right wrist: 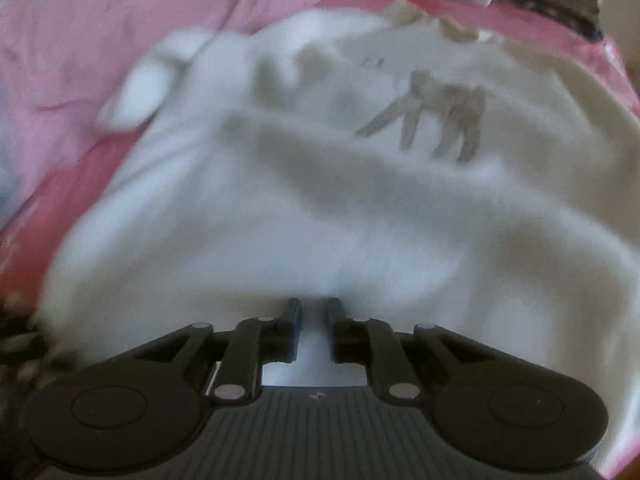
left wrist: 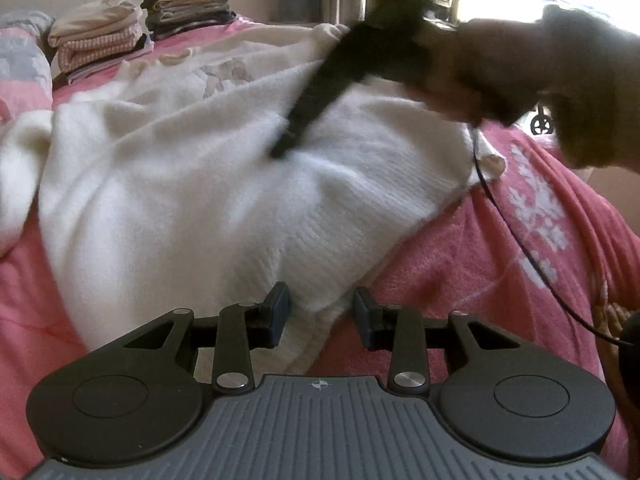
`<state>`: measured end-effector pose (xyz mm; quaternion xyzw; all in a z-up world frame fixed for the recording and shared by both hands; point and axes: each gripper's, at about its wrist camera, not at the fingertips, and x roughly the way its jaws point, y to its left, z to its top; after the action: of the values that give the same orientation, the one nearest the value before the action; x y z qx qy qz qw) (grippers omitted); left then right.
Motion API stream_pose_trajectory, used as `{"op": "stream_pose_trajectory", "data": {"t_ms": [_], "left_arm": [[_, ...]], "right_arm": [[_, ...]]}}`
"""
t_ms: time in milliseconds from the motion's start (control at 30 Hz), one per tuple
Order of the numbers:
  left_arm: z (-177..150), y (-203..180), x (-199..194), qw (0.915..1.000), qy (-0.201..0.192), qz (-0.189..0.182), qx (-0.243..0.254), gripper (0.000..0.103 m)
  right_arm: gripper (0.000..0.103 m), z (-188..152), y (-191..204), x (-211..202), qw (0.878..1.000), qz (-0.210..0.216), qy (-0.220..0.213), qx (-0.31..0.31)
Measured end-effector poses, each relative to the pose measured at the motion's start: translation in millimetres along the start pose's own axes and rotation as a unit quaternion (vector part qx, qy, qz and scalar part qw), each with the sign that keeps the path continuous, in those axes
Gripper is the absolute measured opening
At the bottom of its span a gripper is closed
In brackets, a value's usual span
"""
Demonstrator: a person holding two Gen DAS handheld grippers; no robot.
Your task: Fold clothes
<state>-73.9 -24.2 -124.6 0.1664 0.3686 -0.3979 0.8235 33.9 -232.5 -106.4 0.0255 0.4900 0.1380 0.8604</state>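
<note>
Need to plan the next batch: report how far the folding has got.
Done: two stacks of folded clothes sit at the far end of the pink bedspread. In hand: the fluffy white sweater with a grey animal print lies spread and rumpled; the left gripper straddles its hem corner, the right gripper, nearly shut, is over its middle. Left: every fold of this sweater.

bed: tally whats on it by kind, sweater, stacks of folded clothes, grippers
white sweater: 1
stacks of folded clothes: 2, one light, one dark
grippers: 2, left gripper, right gripper
total: 5
</note>
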Motion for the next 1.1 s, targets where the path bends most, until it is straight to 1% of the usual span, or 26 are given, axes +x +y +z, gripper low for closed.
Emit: {"op": "stream_pose_trajectory", "data": {"t_ms": [33,67,100,133,167,200,233,267,300,367,400,433,467,500,567,600,667,700,767,867,933,1000,1033,1100], "left_arm": [[0,0,0,1.0000,0.000,0.001,0.002,0.035],[0,0,0,1.0000,0.000,0.001,0.002,0.035],[0,0,-1,1.0000,0.000,0.001,0.002,0.035],[0,0,-2,1.0000,0.000,0.001,0.001,0.035],[-1,1,-2,1.0000,0.000,0.001,0.000,0.035],[-2,2,-3,1.0000,-0.001,0.000,-0.001,0.035],[-3,2,-3,1.0000,-0.002,-0.002,-0.003,0.035],[-4,3,-2,1.0000,-0.002,-0.004,-0.006,0.035],[-4,4,-2,0.9999,-0.003,-0.006,-0.008,0.035],[-4,4,0,0.9999,-0.002,-0.009,-0.009,0.035],[-4,4,0,0.9999,-0.001,-0.009,-0.008,0.035],[-3,4,-1,0.9999,0.000,-0.009,-0.006,0.035],[-3,4,-1,1.0000,0.001,-0.008,-0.004,0.035],[-2,4,-1,1.0000,0.001,-0.007,-0.004,0.035],[-3,4,-2,1.0000,0.000,-0.008,-0.005,0.035],[-3,5,-3,0.9999,0.000,-0.009,-0.006,0.035],[-4,4,-2,0.9999,-0.002,-0.008,-0.007,0.035],[-4,3,-1,0.9999,-0.003,-0.007,-0.008,0.035],[-4,2,0,1.0000,-0.002,-0.004,-0.007,0.035],[-1,1,1,1.0000,0.004,0.000,-0.007,0.035],[0,1,1,0.9999,0.007,0.001,-0.009,0.035],[1,1,1,0.9999,0.009,0.002,-0.011,0.035],[1,1,1,0.9999,0.010,0.003,-0.010,0.036],[1,-1,1,0.9999,0.010,0.008,-0.009,0.036]], "right_arm": [[0.005,7,-5,-4,1.000,-0.011,-0.015,0.024],[0.012,10,-5,-12,0.999,-0.029,-0.034,0.027],[0.015,9,-3,-23,0.998,-0.041,-0.042,0.014],[0.021,8,-1,-34,0.997,-0.052,-0.050,0.001],[0.029,3,-2,-41,0.999,-0.026,-0.032,0.002],[0.031,-4,-6,-42,1.000,0.016,0.000,0.018],[0.032,-9,-10,-38,0.998,0.044,0.029,0.033],[0.031,-11,-12,-30,0.997,0.047,0.047,0.039],[0.028,-8,-19,-23,0.997,0.039,0.039,0.058],[0.017,-2,-33,-11,0.995,0.021,0.017,0.098],[0.014,2,-40,-5,0.993,0.012,0.006,0.119],[0.014,6,-46,-10,0.990,0.005,-0.010,0.139],[0.019,6,-48,-24,0.991,-0.012,-0.024,0.134],[0.022,6,-49,-38,0.991,-0.030,-0.037,0.126],[0.029,-3,-56,-69,0.992,-0.027,-0.036,0.116],[0.030,-11,-62,-86,0.991,-0.023,-0.035,0.124],[0.032,-33,-71,-114,0.989,-0.026,-0.032,0.143],[0.032,-45,-68,-121,0.990,-0.028,-0.031,0.138],[0.032,-67,-61,-135,0.991,-0.030,-0.028,0.124],[0.032,-100,-23,-139,0.996,-0.075,-0.026,0.031],[0.032,-118,2,-137,0.993,-0.108,-0.024,-0.039],[0.032,-131,23,-129,0.983,-0.137,-0.019,-0.118],[0.032,-137,33,-124,0.976,-0.149,-0.016,-0.158],[0.033,-147,44,-107,0.957,-0.186,-0.006,-0.221]]}}
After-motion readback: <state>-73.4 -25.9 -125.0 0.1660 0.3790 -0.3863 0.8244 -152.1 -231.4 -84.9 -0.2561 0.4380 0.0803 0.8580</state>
